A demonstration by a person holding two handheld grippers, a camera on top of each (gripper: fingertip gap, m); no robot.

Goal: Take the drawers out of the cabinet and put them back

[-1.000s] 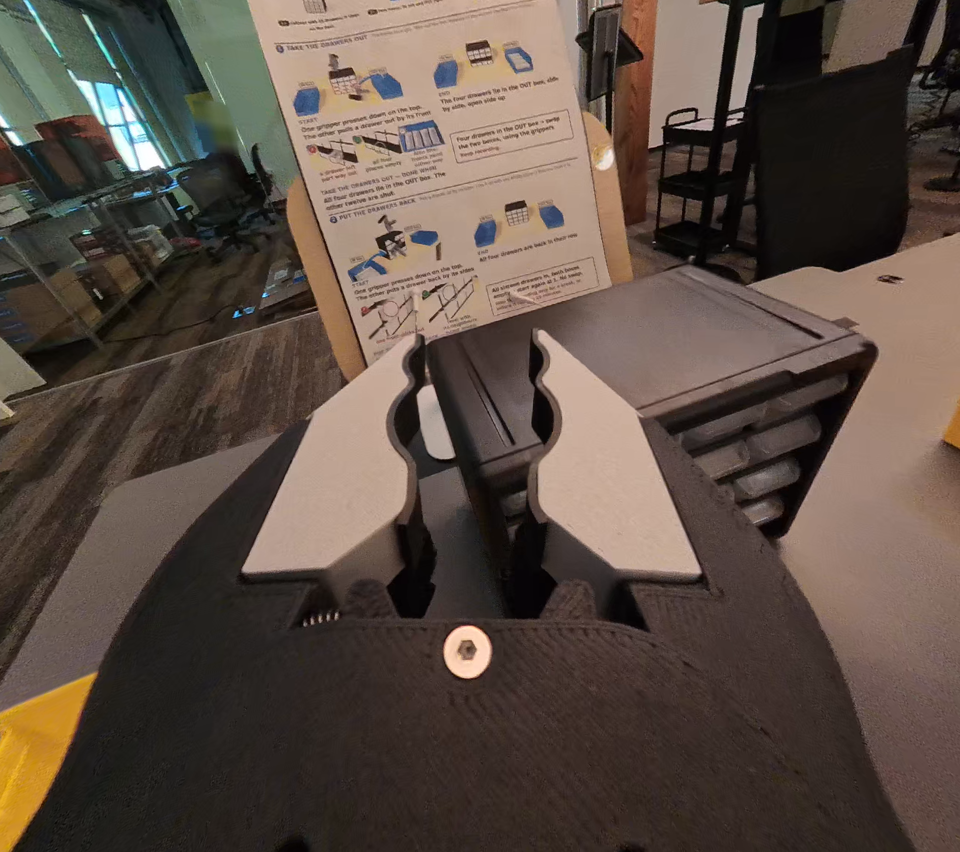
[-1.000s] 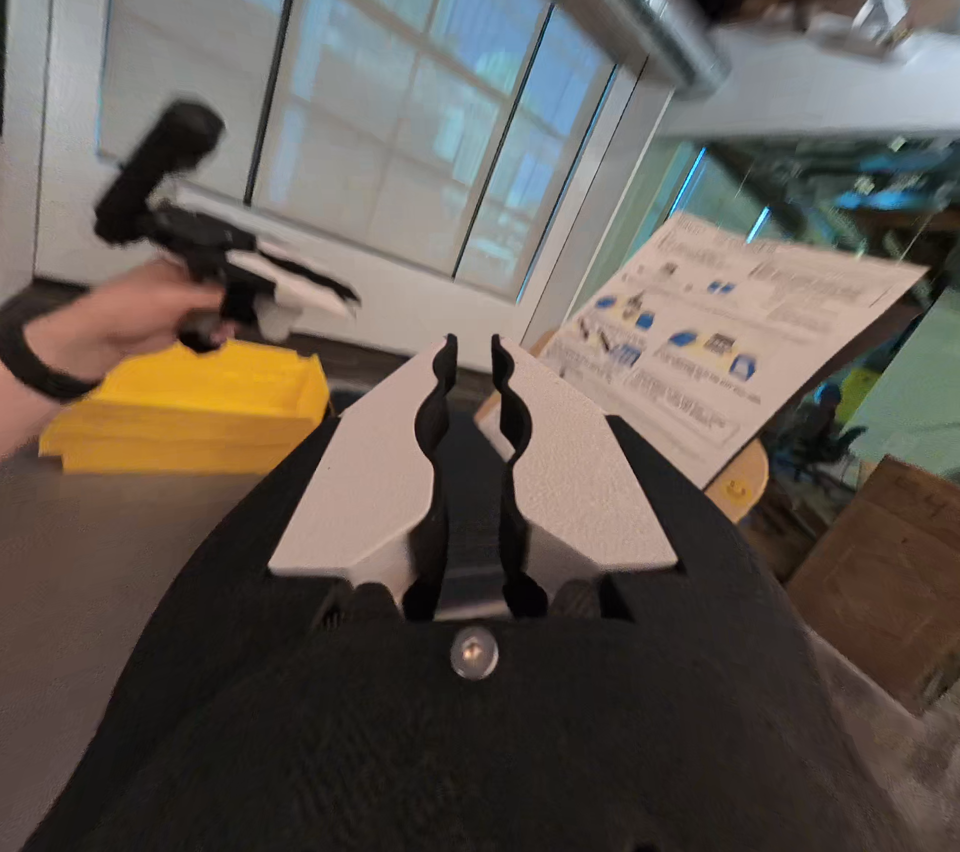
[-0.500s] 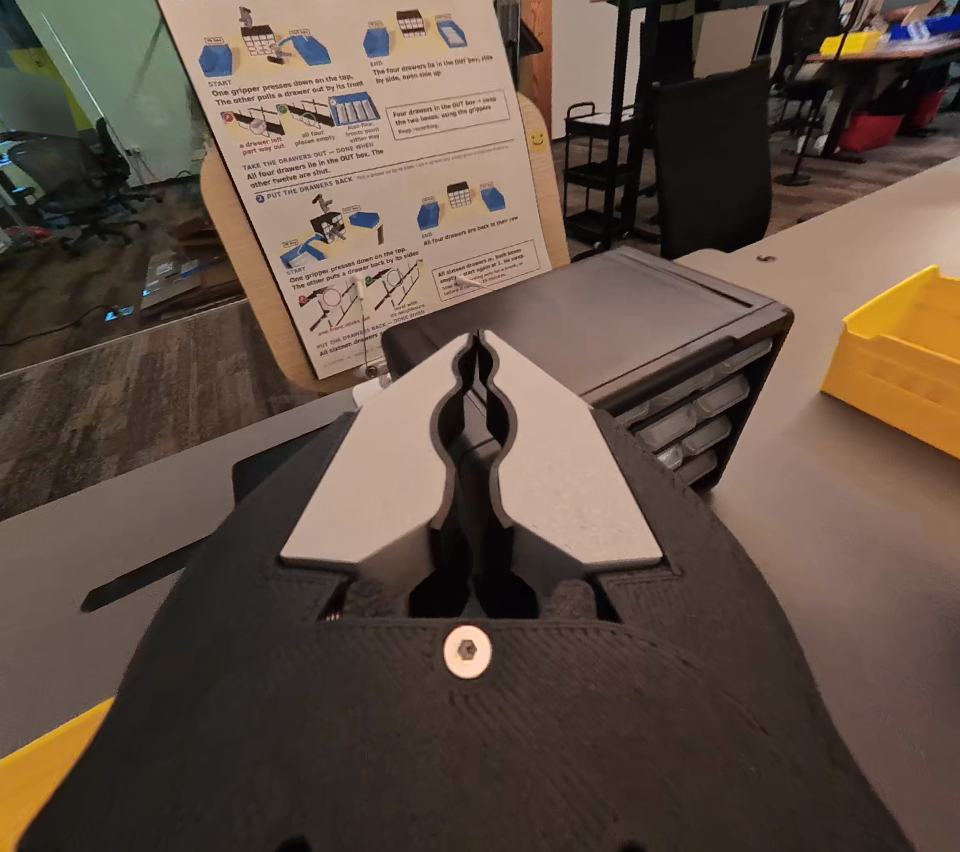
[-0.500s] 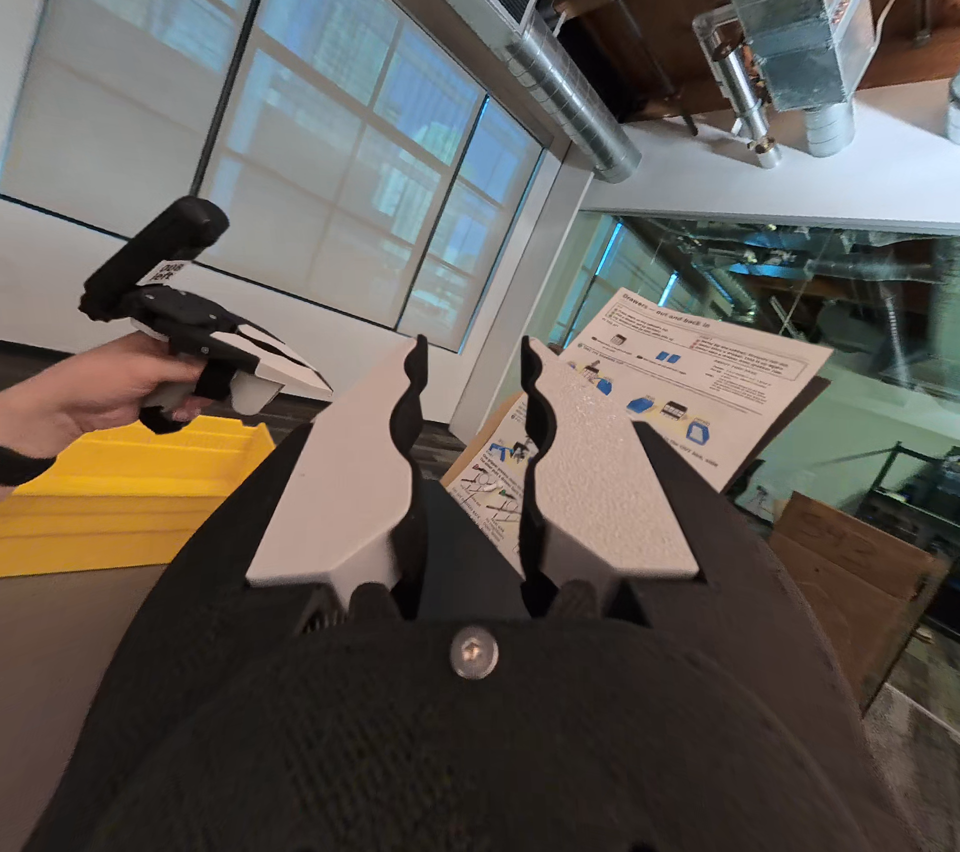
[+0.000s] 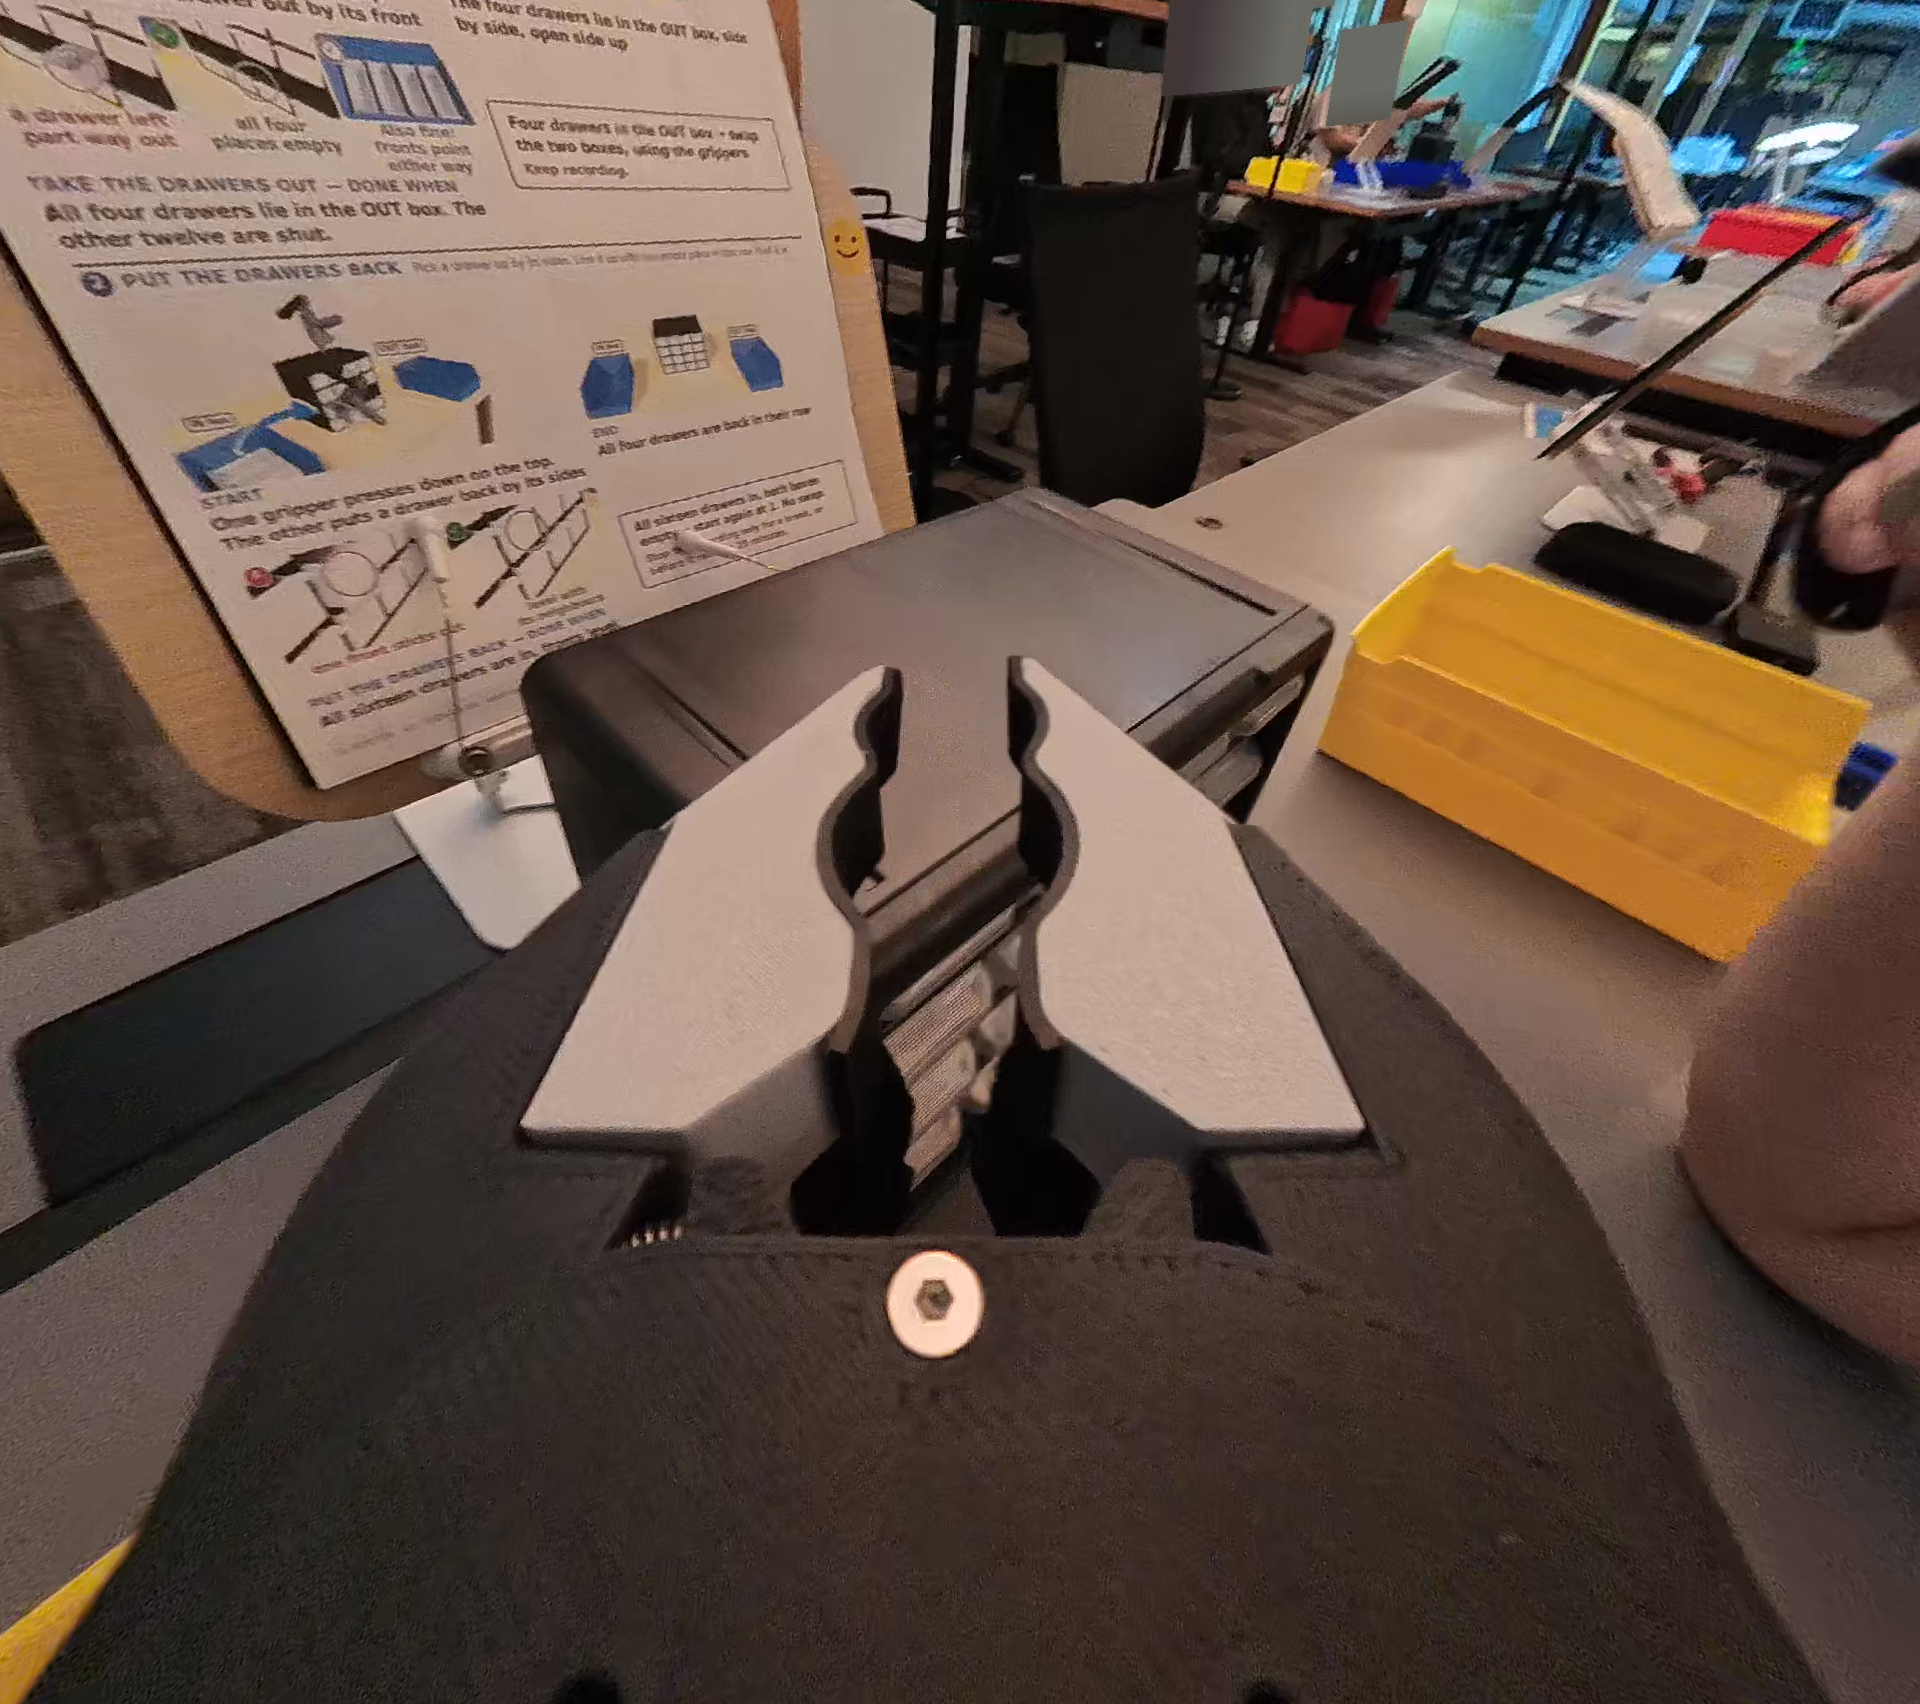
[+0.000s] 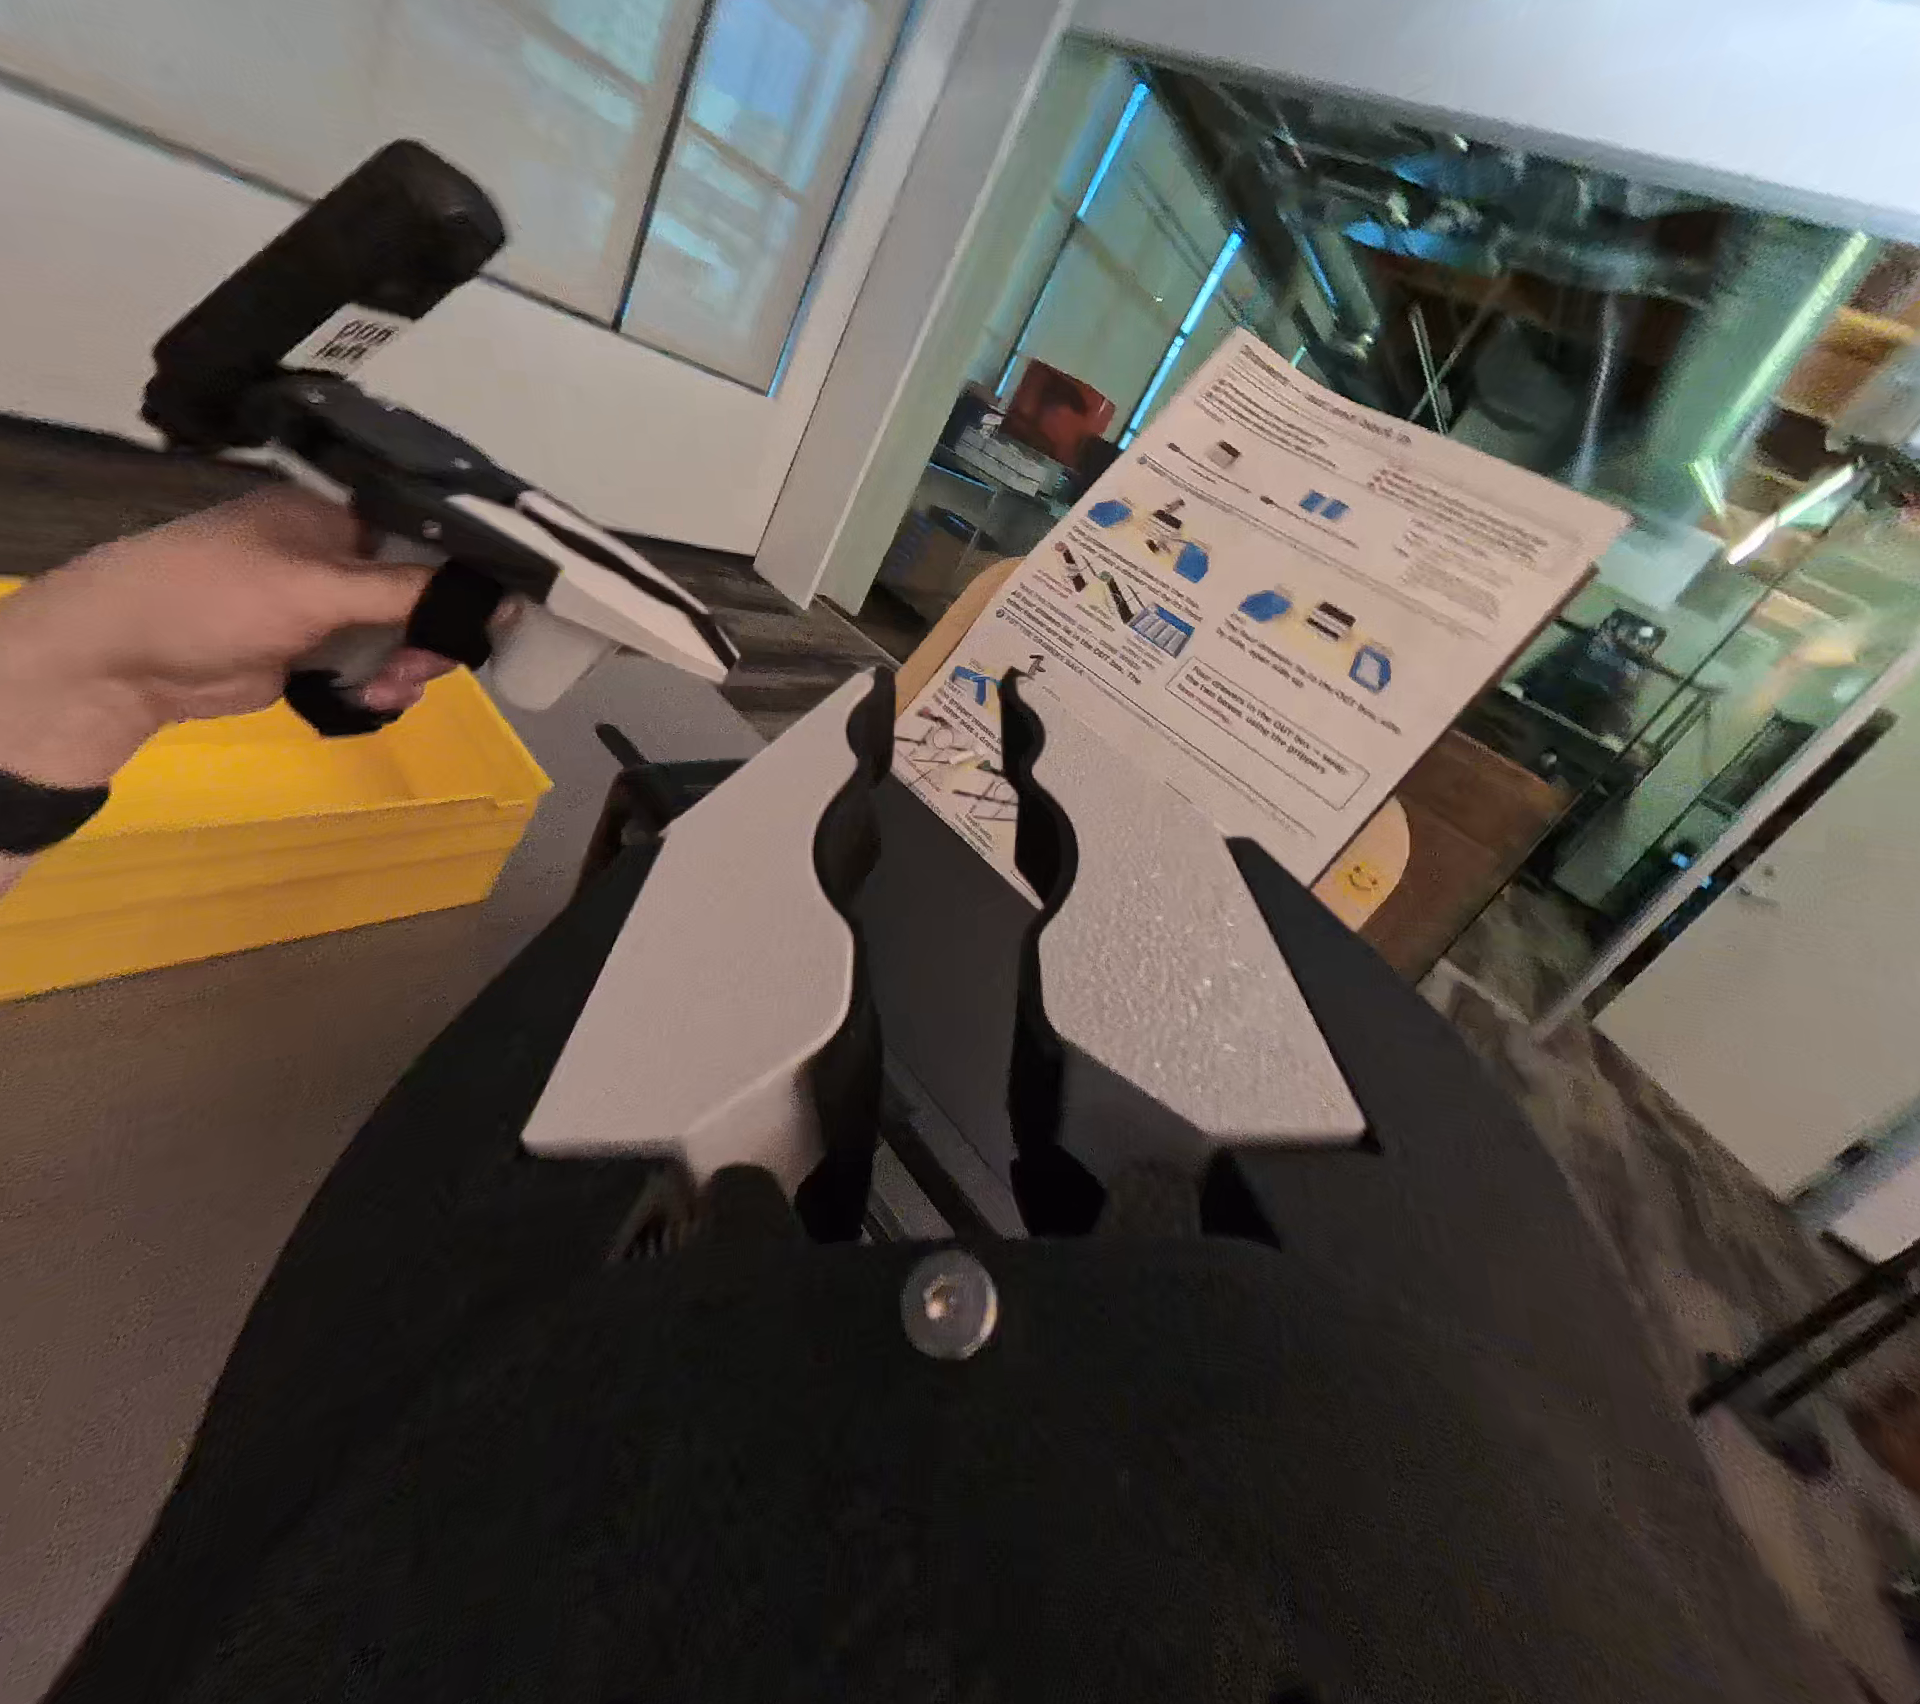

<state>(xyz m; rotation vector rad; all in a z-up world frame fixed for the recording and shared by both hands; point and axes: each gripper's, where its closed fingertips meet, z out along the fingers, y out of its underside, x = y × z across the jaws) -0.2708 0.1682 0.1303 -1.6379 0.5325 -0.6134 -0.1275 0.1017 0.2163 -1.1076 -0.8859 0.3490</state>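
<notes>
The black drawer cabinet (image 5: 935, 605) stands on the grey table, its clear drawer fronts (image 5: 1242, 750) facing right. My left gripper (image 5: 951, 678) hovers just above the cabinet's near top edge, jaws a little apart and empty. In the right wrist view, my right gripper (image 6: 940, 688) is slightly open and empty over the cabinet's dark top (image 6: 935, 916). The left gripper (image 6: 707, 652), held by a hand, shows there to the upper left.
A yellow bin (image 5: 1558, 750) sits right of the cabinet; another yellow bin (image 6: 260, 813) lies to the left. An instruction sheet (image 5: 416, 252) on a wooden board stands behind the cabinet. A forearm (image 5: 1808, 1135) is at the right edge. The gap from one gripper's tips to the other's is roughly 20 cm.
The left gripper swung right along the cabinet; its jaws closed half a second ago and have parted again. The right gripper tipped down toward the cabinet, and its gap narrowed slightly.
</notes>
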